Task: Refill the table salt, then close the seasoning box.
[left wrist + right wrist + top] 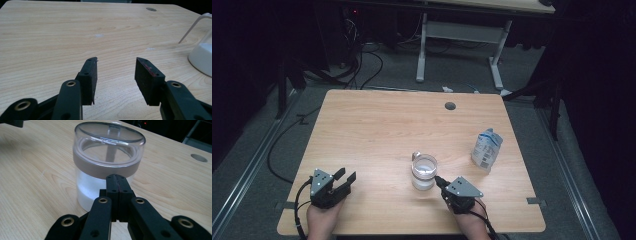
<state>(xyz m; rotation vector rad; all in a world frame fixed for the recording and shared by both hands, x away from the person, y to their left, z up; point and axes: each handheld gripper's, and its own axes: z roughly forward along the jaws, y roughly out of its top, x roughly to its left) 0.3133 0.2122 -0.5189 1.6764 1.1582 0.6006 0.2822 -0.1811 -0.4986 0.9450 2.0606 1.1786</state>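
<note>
Nearest the bottom edge of the high view, a person's two hands rest on a light wooden table (377,125), each holding a black two-jaw gripper. The left gripper (345,176) sits at the near left corner with its jaws spread apart over bare wood, gripping nothing. The right gripper (438,179) lies near the middle of the front edge; its jaws are pressed together with nothing between them, and their tips point at, and sit just beside or touching, a clear jar (424,172).

In the right gripper view, the clear jar (107,165) stands upright directly ahead. It has a transparent domed lid (110,135), a grey band below the lid, and white powder or granules in its lower part.

Farther back and to the right stands a small crumpled clear plastic bottle (486,148) with a printed label, well apart from the jar. A round cable hole (450,106) marks the far side of the table.

The likely risk: with its jaws closed, the right gripper pushing forward could shove or tip the jar instead of grasping it, and the lid might come loose and spill the contents.
</note>
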